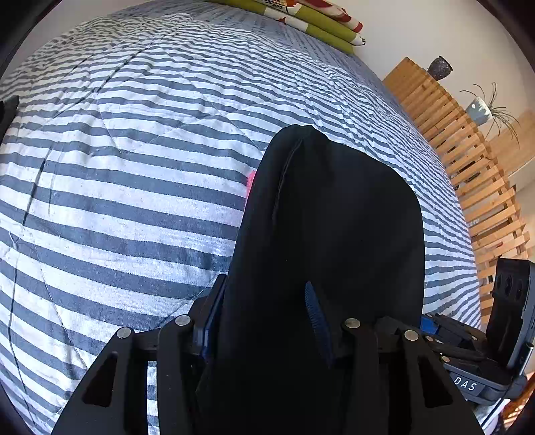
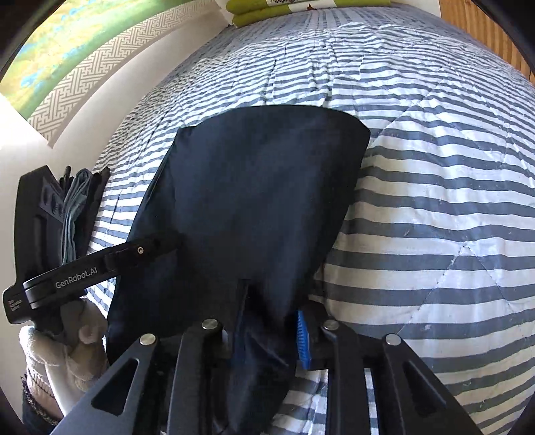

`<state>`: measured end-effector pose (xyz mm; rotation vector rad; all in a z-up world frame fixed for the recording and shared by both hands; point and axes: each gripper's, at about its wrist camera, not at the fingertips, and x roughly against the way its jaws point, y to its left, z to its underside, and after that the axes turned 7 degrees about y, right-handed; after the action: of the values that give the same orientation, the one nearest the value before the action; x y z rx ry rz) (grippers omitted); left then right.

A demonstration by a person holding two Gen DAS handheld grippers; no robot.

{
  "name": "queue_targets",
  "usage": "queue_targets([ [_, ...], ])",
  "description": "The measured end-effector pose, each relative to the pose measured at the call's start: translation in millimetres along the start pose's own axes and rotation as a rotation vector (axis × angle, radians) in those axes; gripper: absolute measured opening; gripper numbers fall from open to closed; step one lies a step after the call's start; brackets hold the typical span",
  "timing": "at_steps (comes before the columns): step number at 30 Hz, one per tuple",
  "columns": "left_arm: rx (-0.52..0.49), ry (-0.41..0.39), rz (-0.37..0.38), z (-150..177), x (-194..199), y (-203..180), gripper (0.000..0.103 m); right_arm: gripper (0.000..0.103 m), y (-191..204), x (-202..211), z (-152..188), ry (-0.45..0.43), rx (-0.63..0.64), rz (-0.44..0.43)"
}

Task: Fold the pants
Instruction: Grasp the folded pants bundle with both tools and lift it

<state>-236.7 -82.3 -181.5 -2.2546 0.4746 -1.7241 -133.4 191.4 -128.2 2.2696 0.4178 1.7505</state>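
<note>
Both wrist views look steeply down, close over the striped quilt (image 1: 133,187), sharing the dark pants (image 2: 254,200).

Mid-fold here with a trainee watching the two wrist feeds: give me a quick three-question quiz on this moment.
1. True or false: the dark pants lie on a striped quilt.
2. Which sits by the wall at the far end of the bed? A) green pillows B) a laptop C) a shoe box
3. Fill in: in the right wrist view, fabric runs between the right gripper's fingers, one with a ____ ribbed pad.

Key: 1 true; 2 A; 3 blue. The left gripper also has pants fabric between its fingers.
</note>
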Motion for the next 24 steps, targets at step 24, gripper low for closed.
queue_targets([
  [24,-0.056,-0.16,0.1,164,163,-33,0.01,0.01,78,118,123,-0.198,0.19,-0.003],
])
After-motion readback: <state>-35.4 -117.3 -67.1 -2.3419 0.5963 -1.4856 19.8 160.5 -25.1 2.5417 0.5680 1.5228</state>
